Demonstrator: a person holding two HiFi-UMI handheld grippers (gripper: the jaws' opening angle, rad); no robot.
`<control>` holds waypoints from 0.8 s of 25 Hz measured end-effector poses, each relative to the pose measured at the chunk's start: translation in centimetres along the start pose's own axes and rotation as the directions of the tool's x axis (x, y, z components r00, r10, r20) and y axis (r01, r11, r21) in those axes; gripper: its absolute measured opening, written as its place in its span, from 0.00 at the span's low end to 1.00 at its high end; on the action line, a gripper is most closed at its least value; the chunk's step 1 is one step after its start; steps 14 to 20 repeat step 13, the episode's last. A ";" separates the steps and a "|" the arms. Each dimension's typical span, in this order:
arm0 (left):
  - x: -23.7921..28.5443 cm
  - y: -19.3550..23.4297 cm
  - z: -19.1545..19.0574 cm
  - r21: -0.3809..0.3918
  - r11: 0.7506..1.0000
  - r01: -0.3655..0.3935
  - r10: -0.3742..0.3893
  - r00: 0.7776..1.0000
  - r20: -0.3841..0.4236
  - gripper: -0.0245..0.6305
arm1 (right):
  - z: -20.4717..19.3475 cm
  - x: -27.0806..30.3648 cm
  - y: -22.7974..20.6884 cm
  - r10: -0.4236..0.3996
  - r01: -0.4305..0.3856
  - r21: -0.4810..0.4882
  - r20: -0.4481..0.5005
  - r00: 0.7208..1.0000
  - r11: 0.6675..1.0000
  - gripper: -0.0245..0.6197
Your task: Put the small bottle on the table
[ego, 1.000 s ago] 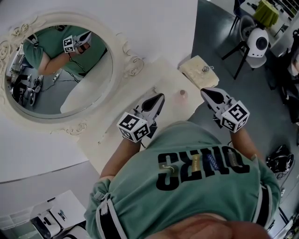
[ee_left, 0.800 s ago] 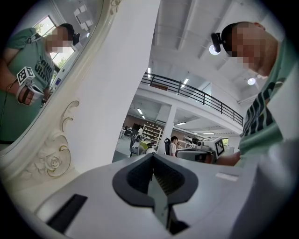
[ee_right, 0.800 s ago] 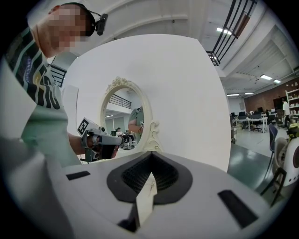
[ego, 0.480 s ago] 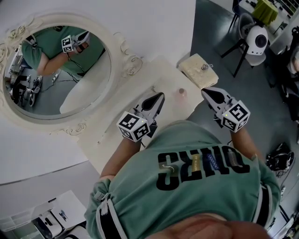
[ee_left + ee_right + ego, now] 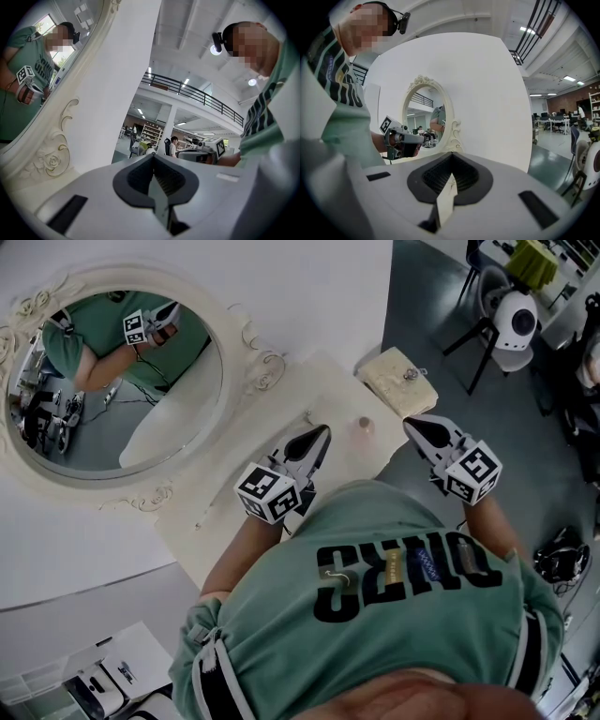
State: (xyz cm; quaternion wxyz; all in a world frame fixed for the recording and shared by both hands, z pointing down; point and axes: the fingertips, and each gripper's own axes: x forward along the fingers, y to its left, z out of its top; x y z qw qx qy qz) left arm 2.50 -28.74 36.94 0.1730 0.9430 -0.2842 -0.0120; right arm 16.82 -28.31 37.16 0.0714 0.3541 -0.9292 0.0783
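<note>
jaws together on the left hand-held gripper (image 5: 154, 161), dark pads meeting edge to edge, nothing pinched between them. same story on the right hand-held gripper (image 5: 451, 161): closed and empty.

head view now, and both point out toward the cream tabletop (image 5: 234, 486). the left hand-held gripper (image 5: 322, 435) hangs over its middle, the right hand-held gripper (image 5: 412, 424) sits at its right edge, each held close in front of the green shirt (image 5: 375, 559).

and there's the bottle (image 5: 366, 426): small, pale, pinkish on top, standing upright on the tabletop between the two tips, touching neither.

just beyond it, at the tabletop's far right corner, sits a cream box (image 5: 394, 385) with a little metal piece (image 5: 412, 378) on top.

behind the tabletop rises a white wall (image 5: 309, 287) carrying an oval mirror (image 5: 122, 381) in a carved cream frame. the glass shows the person in green with a hand-held gripper raised. the right gripper view catches that mirror too, with the left hand-held gripper out in front of it.

off to the right there's grey floor (image 5: 441, 296) and a dark chair (image 5: 478, 343) with a round white device (image 5: 514, 324) on it.
</note>
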 end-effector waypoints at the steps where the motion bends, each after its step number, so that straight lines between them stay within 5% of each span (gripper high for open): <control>1: 0.0 0.0 0.0 0.000 1.000 0.000 0.000 1.000 0.000 0.05 | 0.0 0.0 0.0 0.001 -0.001 -0.001 -0.002 1.000 1.000 0.03; 20: -0.4 0.0 0.1 -0.001 1.000 0.000 0.000 1.000 0.000 0.05 | 0.0 0.3 0.6 0.015 -0.015 -0.012 -0.015 1.000 1.000 0.03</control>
